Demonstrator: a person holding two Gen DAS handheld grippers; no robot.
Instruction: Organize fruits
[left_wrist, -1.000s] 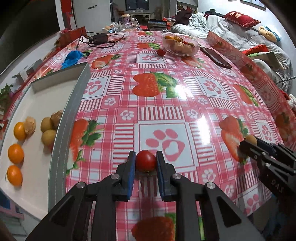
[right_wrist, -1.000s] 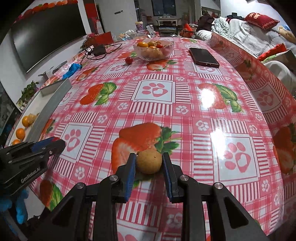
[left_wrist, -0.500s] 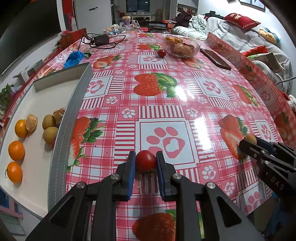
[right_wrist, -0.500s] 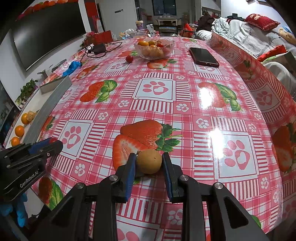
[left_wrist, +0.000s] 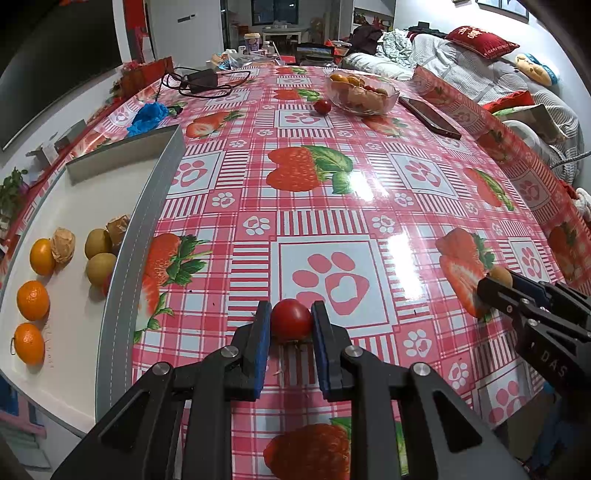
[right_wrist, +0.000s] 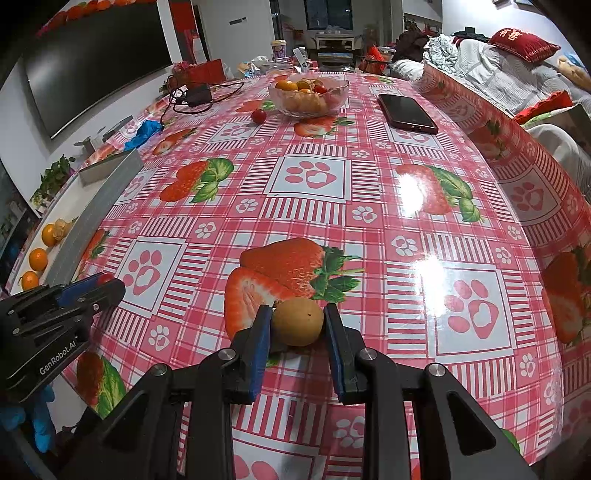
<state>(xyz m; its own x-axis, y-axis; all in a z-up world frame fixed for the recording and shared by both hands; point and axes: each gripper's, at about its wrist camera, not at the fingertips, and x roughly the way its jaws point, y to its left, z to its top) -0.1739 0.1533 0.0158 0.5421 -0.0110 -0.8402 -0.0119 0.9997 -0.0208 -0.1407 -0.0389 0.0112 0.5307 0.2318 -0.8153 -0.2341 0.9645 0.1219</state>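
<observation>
Two fruits are being gripped at once above the tabletop (left_wrist: 369, 206). Over at the left, a white tray (left_wrist: 147, 206) is already carrying oranges (left_wrist: 32, 300) and brown fruits (left_wrist: 99, 268) in sorted groups. Next along, the left tongs (left_wrist: 291, 320) are pinching a small red tomato (left_wrist: 291, 319), and to the right the right tongs (right_wrist: 298, 322) are squeezing a brown round fruit (right_wrist: 298, 322). Far across, a glass bowl (right_wrist: 308, 96) is holding the unsorted fruits. I'd judge the carrying step is under way; next, each fruit is needing to travel leftward to the tray and be released beside its own kind.
</observation>
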